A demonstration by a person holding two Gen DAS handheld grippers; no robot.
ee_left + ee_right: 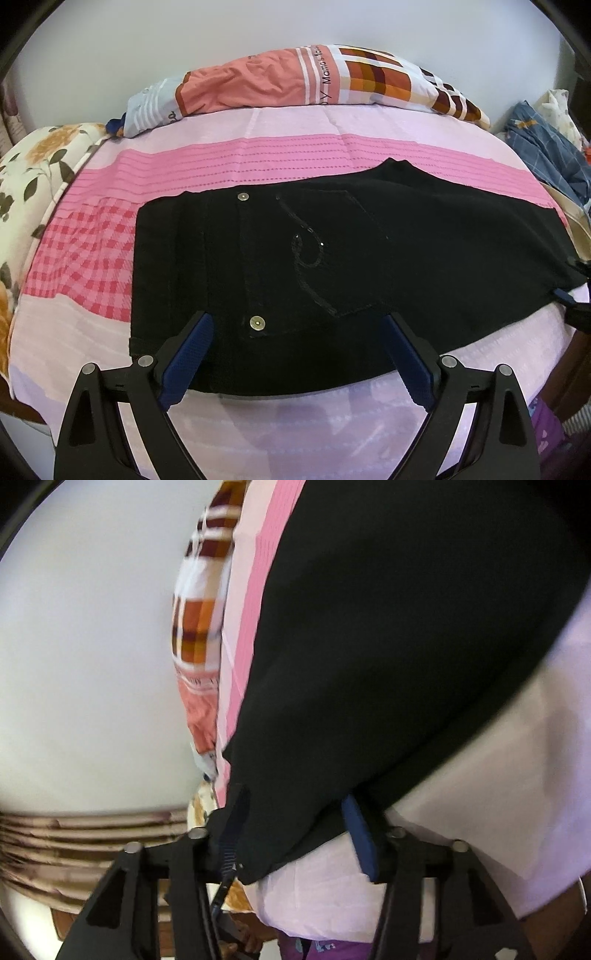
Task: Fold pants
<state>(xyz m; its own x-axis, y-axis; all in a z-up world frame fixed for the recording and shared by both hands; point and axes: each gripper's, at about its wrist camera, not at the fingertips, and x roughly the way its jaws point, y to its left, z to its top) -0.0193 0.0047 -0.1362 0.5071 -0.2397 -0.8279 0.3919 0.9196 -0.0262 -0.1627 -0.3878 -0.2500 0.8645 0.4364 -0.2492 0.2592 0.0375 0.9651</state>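
Note:
Black pants (332, 258) lie flat across the pink bed sheet (221, 166), waistband to the left, with a back pocket and metal rivets showing. My left gripper (295, 350) is open, hovering over the near edge of the pants by the waistband. The right gripper shows at the far right edge of the left wrist view (576, 291), at the leg end. In the right wrist view the pants (406, 646) fill the frame, and my right gripper (295, 830) has the black cloth between its blue fingers (360, 834). That view is blurred.
A patterned pillow (314, 77) lies at the head of the bed against a white wall. A floral blanket (33, 177) sits at the left and a blue cloth pile (546, 147) at the right. A striped curtain (74, 842) shows in the right wrist view.

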